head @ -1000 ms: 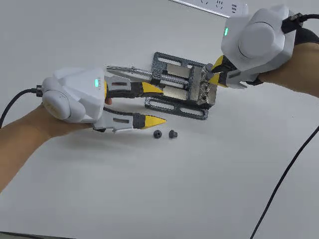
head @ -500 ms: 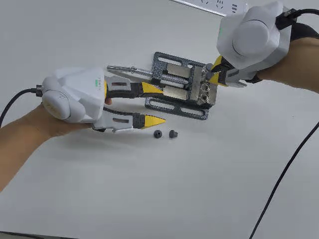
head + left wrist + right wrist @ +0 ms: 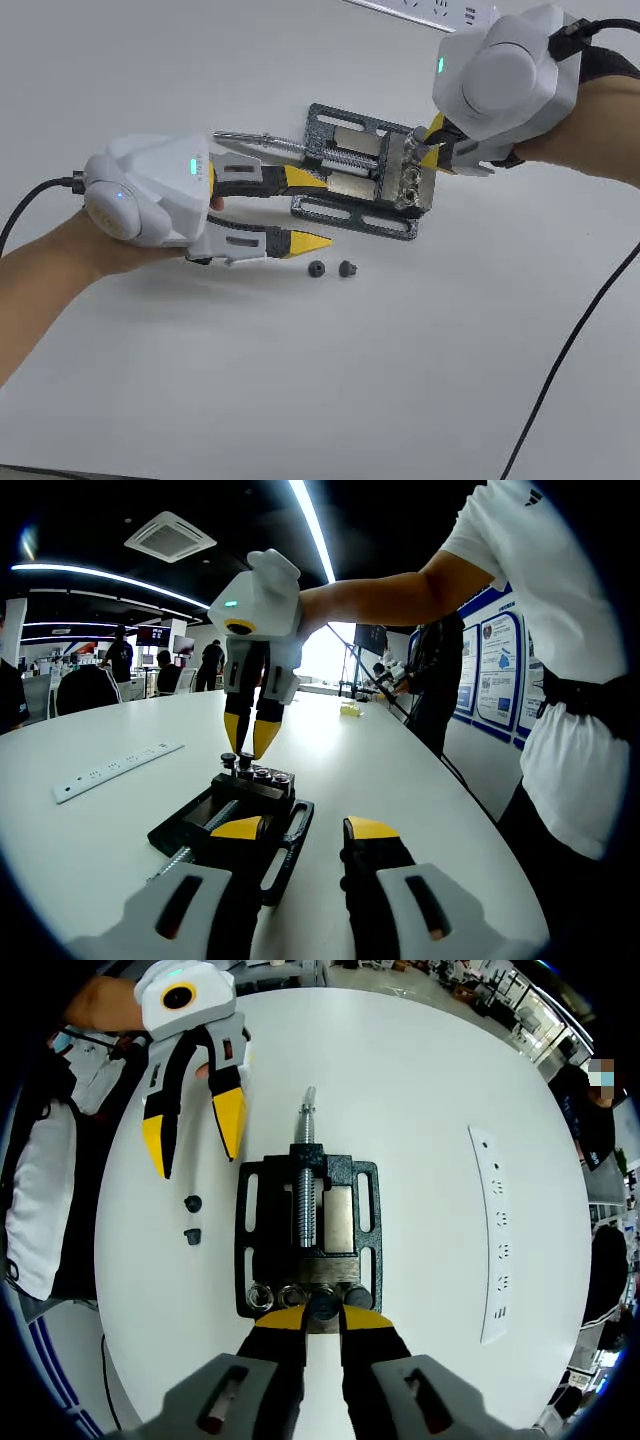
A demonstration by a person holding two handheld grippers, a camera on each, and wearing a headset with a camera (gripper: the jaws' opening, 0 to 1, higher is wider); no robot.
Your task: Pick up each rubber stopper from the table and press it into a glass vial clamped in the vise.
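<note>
Right gripper has edged its stopper over the vise.

White table. Power strip lay flat on it. Ceiling strip lights were on. Blue posters hung on the wall; people stood behind.

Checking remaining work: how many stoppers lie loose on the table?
2: one stopper and a second stopper, side by side on the table beside the vise. None looks hidden.

my white table carries the vise at upper centre, two loose rubber stoppers just below it, and a power strip at the top edge.
</note>
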